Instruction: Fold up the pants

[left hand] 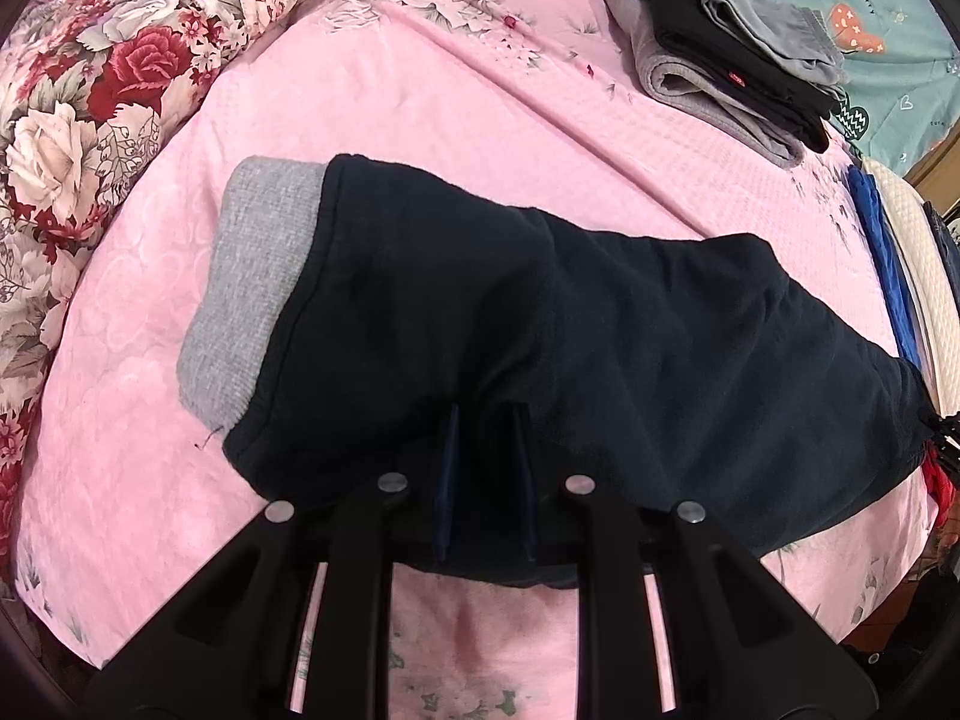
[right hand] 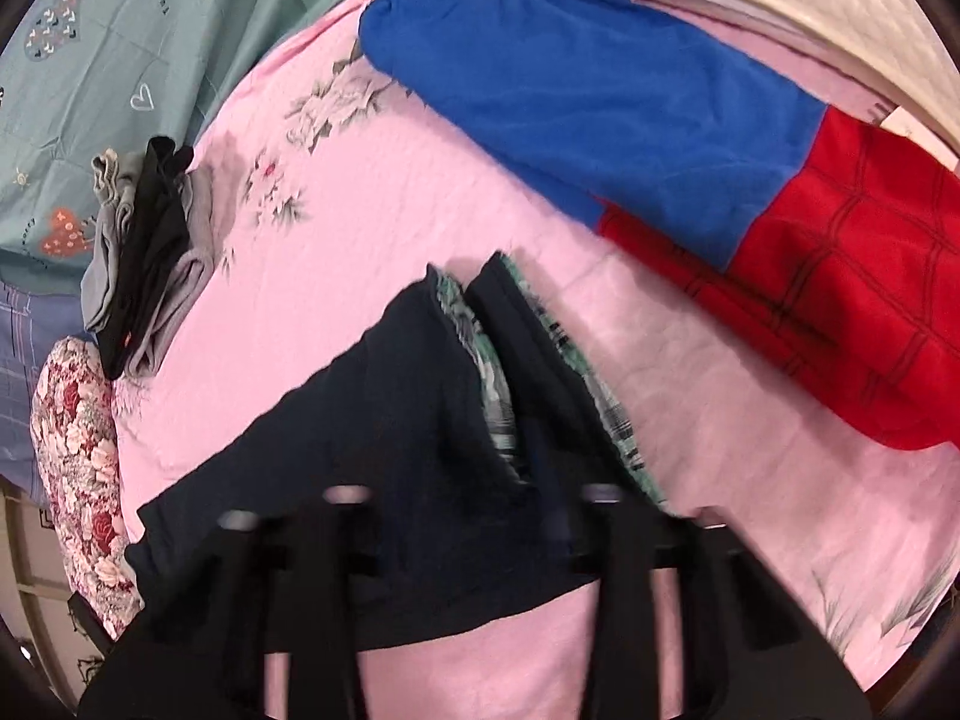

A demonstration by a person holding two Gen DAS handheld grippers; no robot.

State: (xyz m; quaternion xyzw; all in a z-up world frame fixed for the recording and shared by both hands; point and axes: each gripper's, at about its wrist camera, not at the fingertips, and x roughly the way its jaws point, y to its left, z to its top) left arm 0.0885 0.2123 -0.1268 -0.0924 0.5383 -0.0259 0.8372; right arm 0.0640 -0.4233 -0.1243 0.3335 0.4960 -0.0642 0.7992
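Observation:
Dark navy pants (left hand: 540, 330) with a grey ribbed cuff (left hand: 252, 276) lie on the pink bedsheet (left hand: 420, 90). My left gripper (left hand: 485, 420) reaches over the near edge of the fabric; its fingers stand close together with cloth between them. In the right wrist view the same pants (right hand: 390, 420) show a plaid lining (right hand: 492, 372) at the waist end. My right gripper (right hand: 474, 492) is blurred and sits over the fabric; its jaws are hidden in the dark cloth.
A folded stack of grey and black clothes (left hand: 732, 54) lies at the far side, also in the right wrist view (right hand: 144, 252). A floral quilt (left hand: 90, 90) borders the left. Blue (right hand: 588, 96) and red (right hand: 840, 312) garments lie to the right.

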